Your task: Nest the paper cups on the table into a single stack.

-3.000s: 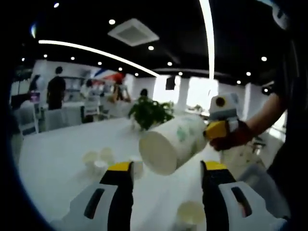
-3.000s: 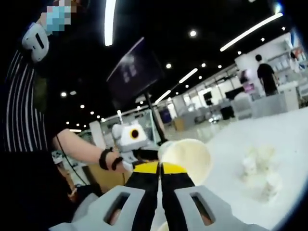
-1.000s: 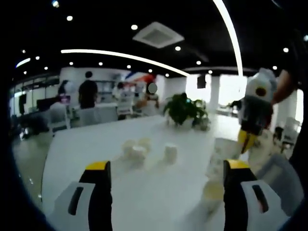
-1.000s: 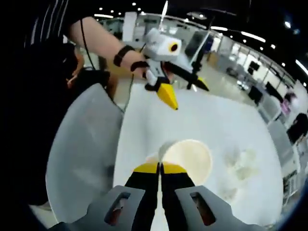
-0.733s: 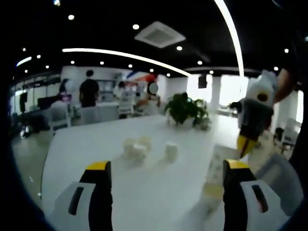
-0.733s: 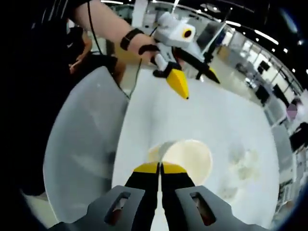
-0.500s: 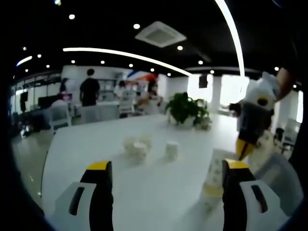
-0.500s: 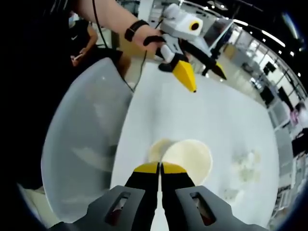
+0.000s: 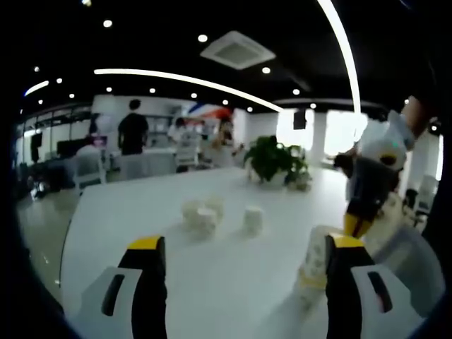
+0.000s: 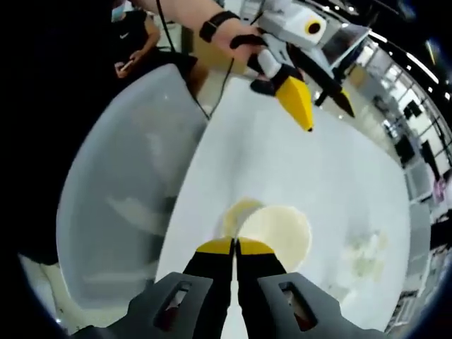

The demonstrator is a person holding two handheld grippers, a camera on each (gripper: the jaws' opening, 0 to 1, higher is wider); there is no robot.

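My right gripper (image 10: 235, 246) is shut on the rim of a white paper cup (image 10: 277, 235), seen from above. The cup sits partly in a second cup (image 10: 236, 210) standing on the white table (image 10: 282, 162). In the left gripper view this pair is a short stack (image 9: 313, 264) at the right, with the right gripper (image 9: 358, 220) on its top. My left gripper (image 9: 245, 244) is open and holds nothing. It also hangs above the table in the right gripper view (image 10: 321, 104). Loose cups stand further off: a cluster (image 9: 200, 214) and a single cup (image 9: 253, 219).
A grey chair (image 10: 120, 191) stands at the table's near edge beside the stack. A potted plant (image 9: 272, 161) sits at the table's far end. People (image 9: 133, 131) stand in the background. The loose cups appear blurred in the right gripper view (image 10: 364, 253).
The right gripper has carried its cup from mid-air in front of the left gripper down onto a cup on the table. The left gripper has stayed open.
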